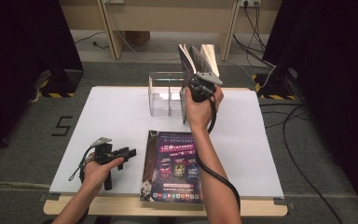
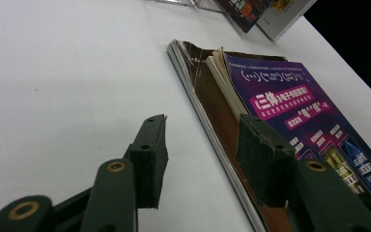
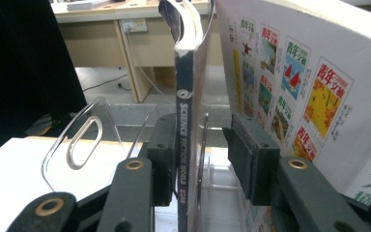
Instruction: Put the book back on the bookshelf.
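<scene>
**Magazines at the clear rack, right jaws loosened around a spine**

On the white table [image 1: 116,109], working left to right. Left gripper [image 1: 129,152] lies low near the front edge, held in the left hand [image 1: 98,169], pointing toward the flat magazine. Its jaws stand apart with nothing between them; in the left gripper view one jaw sits over bare table, the other over the magazine's brown spine edge. Whether that jaw touches the cover cannot be told.

Flat magazine [image 1: 173,167]: purple cover, lying face up near the front of the table, just right of the left gripper. A second cover sticks out under it along the spine side, edges worn.

Clear acrylic rack [image 1: 163,91] stands farther back, middle of the table, with several compartments and a handle cutout in its side wall [image 3: 79,142].

Right gripper [image 1: 196,80], in the right hand [image 1: 203,105], is raised at the rack's right end. Upright magazine [image 1: 191,58], dark spine reading SCIENCE FICTION WORLD [image 3: 183,130], stands in the rack between the jaws. One pad is at the spine; the other stands clear of it, so no squeeze is on. Jaws parted.

White-covered magazine [image 3: 290,82] stands just right of it, leaning, its cover printed with small coloured pictures.
</scene>
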A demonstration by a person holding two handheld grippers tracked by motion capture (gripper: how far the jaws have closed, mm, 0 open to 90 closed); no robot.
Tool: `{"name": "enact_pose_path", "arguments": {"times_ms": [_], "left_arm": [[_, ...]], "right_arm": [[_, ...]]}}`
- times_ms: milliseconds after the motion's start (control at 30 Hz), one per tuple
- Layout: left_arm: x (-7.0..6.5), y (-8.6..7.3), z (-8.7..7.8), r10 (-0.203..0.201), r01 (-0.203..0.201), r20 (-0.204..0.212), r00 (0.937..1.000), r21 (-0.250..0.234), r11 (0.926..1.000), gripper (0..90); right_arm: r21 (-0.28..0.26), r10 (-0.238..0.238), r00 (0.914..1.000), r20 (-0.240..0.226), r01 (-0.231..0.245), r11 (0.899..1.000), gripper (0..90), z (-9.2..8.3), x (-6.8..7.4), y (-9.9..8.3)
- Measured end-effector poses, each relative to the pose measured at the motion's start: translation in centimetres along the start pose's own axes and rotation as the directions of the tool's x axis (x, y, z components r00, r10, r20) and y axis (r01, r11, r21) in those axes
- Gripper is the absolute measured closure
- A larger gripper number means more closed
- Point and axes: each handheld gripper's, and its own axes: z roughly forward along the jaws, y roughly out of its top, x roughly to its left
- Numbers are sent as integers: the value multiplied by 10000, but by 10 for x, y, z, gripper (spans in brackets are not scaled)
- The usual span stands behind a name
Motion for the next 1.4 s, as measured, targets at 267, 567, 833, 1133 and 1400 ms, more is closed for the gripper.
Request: {"name": "enact_pose_path", "arguments": {"times_ms": [267,567,833,1133,1400], "left_arm": [[0,0,-2,-23,23,11,10000,-35,10000,530],[-2,0,0,32,-32,17,10000,-1,10000,530],[-3,-2,0,71,-71,20,10000,26,10000,530],[-5,-4,3,113,-113,45,9999,142,9998,530],[-6,-5,3,154,-155,74,9999,163,9997,531]], "right_arm": [[60,-62,10000,-23,63,10000,633,-6,1,-6],[96,-64,9999,-96,64,9999,627,-11,-1,-13],[156,-214,9996,-195,217,9996,627,-15,1,-19],[354,-126,9992,-388,140,9993,628,-20,0,-29],[600,-72,9985,-546,105,9981,629,-24,0,-39]]}}
